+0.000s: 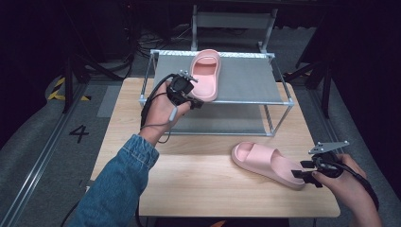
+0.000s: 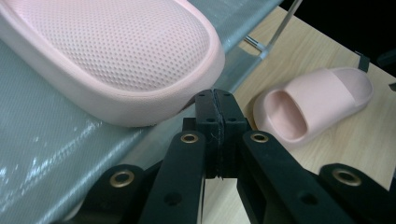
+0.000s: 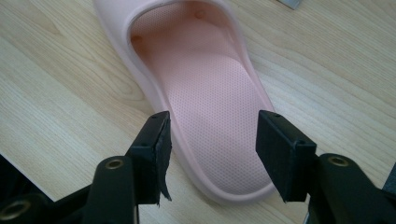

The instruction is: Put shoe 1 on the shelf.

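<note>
Pink foam slide slippers, perforated footbeds. One slipper (image 1: 206, 73) sits on the rack (image 1: 279, 100) top shelf, left gripper (image 1: 193, 100) pinched shut, empty, at its heel. Second slipper (image 1: 268, 163) lies on the table (image 1: 198, 184) in front of the rack; right gripper (image 1: 302, 169) spread wide around its heel, pads not touching.

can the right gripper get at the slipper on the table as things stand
Probably yes. The right gripper has its jaws open astride the heel of the slipper on the table, with nothing between them and it.
</note>
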The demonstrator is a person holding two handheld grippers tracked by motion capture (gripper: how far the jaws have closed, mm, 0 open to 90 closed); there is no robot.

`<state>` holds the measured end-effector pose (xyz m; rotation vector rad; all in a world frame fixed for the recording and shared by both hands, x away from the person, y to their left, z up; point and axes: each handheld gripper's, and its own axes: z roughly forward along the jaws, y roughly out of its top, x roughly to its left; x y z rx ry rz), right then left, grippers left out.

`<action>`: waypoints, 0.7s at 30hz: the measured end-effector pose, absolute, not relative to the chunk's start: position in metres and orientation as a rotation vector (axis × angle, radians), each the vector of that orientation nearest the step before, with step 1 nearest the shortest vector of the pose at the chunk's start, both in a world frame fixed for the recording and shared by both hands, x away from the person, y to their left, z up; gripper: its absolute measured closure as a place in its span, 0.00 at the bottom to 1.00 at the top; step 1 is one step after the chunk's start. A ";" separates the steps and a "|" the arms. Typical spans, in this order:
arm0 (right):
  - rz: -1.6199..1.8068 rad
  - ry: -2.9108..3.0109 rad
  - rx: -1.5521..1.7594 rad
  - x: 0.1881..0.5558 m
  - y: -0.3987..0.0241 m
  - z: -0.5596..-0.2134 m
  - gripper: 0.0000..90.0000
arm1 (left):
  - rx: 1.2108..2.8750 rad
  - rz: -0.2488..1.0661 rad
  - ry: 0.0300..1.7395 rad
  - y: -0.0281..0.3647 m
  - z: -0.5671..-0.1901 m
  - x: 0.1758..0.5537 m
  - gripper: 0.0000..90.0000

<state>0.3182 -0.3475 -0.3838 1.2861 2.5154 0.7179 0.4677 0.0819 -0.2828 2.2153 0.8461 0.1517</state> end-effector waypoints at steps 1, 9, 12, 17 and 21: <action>0.719 2.516 1.284 0.318 -0.347 -0.384 0.51 | 2.216 0.149 0.848 0.079 -0.284 0.470 1.00; 0.718 2.516 1.285 0.316 -0.350 -0.384 0.51 | 2.214 0.141 0.861 0.064 -0.286 0.485 1.00; 0.724 2.504 1.294 0.313 -0.352 -0.384 0.51 | 2.190 0.130 0.869 0.063 -0.284 0.488 1.00; 0.714 2.501 1.294 0.311 -0.354 -0.384 0.51 | 2.139 0.109 0.866 0.062 -0.283 0.488 0.91; 0.720 2.502 1.290 0.310 -0.352 -0.383 0.51 | 2.139 0.144 0.840 0.064 -0.278 0.480 0.80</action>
